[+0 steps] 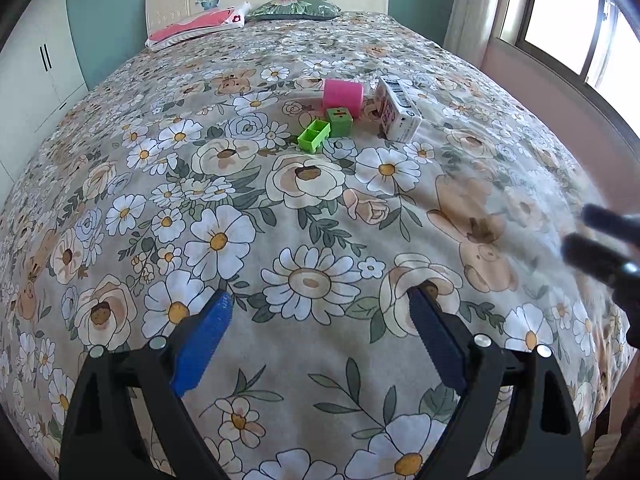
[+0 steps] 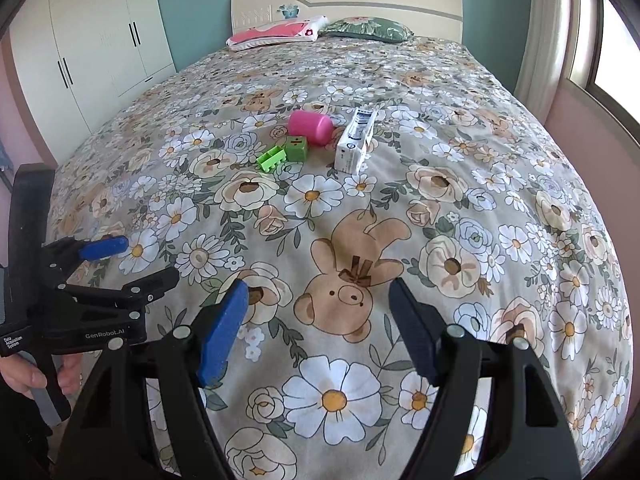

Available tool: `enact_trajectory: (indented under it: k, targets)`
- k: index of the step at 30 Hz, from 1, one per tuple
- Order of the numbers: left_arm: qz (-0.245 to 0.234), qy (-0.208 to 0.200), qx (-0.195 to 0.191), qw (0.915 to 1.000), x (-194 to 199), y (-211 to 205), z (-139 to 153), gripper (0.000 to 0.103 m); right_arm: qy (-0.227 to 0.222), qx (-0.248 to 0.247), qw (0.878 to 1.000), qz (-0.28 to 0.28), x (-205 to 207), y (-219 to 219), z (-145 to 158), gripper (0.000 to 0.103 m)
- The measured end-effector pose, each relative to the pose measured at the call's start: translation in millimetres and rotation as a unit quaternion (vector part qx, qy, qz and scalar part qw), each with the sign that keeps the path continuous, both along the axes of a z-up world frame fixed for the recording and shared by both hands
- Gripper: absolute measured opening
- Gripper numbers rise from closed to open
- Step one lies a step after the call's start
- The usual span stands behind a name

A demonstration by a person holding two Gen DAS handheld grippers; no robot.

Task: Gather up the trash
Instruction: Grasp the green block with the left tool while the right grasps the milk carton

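On the flowered bedspread (image 1: 304,216) lie a pink cup on its side (image 1: 343,95) (image 2: 310,127), a green cube (image 1: 339,121) (image 2: 296,149), a small green two-part tray (image 1: 314,135) (image 2: 272,159) and a white carton (image 1: 398,109) (image 2: 355,145). My left gripper (image 1: 322,308) hangs open over the near part of the bed, well short of them. My right gripper (image 2: 318,300) is open too, with nothing between its fingers. The left gripper (image 2: 132,260) also shows at the left of the right wrist view, and the right gripper's fingers (image 1: 592,252) blur the right edge of the left wrist view.
Two pillows, one pink and white (image 2: 276,31) and one green (image 2: 368,28), lie against the headboard (image 2: 348,4). White wardrobes (image 2: 92,52) stand to the left of the bed. A window (image 1: 568,20) and a curtain (image 2: 540,40) are on the right. A hand (image 2: 28,376) holds the left gripper's handle.
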State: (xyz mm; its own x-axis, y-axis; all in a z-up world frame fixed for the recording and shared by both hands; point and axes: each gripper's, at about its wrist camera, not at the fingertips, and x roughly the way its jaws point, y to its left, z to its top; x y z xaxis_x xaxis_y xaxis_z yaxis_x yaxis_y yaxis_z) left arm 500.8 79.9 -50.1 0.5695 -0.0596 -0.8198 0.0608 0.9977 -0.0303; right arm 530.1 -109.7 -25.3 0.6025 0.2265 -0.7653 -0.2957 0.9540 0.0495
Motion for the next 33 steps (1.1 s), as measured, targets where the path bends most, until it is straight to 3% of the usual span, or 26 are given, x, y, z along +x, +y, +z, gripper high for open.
enact_trajectory:
  k: [3,12,18,24,26,28,29,33]
  targets:
    - [0.005,-0.001,-0.011,0.9999,26.4,5.1,-6.3,0.092,-0.009,-0.016,1.0,-0.01,32.5,4.5,-5.0,0.072]
    - [-0.009,-0.041,0.016,0.999,99.4,7.1,-20.7,0.092,0.014,-0.011,1.0,-0.025,141.8,23.6,-26.3,0.072]
    - [-0.03,-0.044,0.015,0.9985,150.9,8.6,-34.9,0.092,0.04,-0.015,0.997,-0.059,216.9,30.8,-54.1,0.072]
    - [-0.039,-0.041,0.009,0.9984,187.4,8.5,-54.6,0.091,0.059,0.007,0.996,-0.065,264.4,33.9,-79.4,0.072]
    - [-0.05,-0.042,0.023,0.9976,195.7,3.1,-60.5,0.085,0.07,0.009,0.995,-0.075,275.2,35.2,-87.9,0.072]
    - [-0.058,-0.033,0.032,0.9973,203.7,-2.1,-66.6,0.068,0.084,0.011,0.994,-0.076,284.7,37.7,-95.5,0.072]
    - [-0.059,-0.027,0.031,0.9974,207.8,-3.6,-69.2,0.065,0.086,0.009,0.993,-0.078,287.8,38.5,-98.8,0.072]
    - [-0.054,-0.022,0.015,0.9982,218.9,-4.4,-73.5,0.056,0.1,0.012,0.991,-0.088,298.0,38.7,-109.9,0.053]
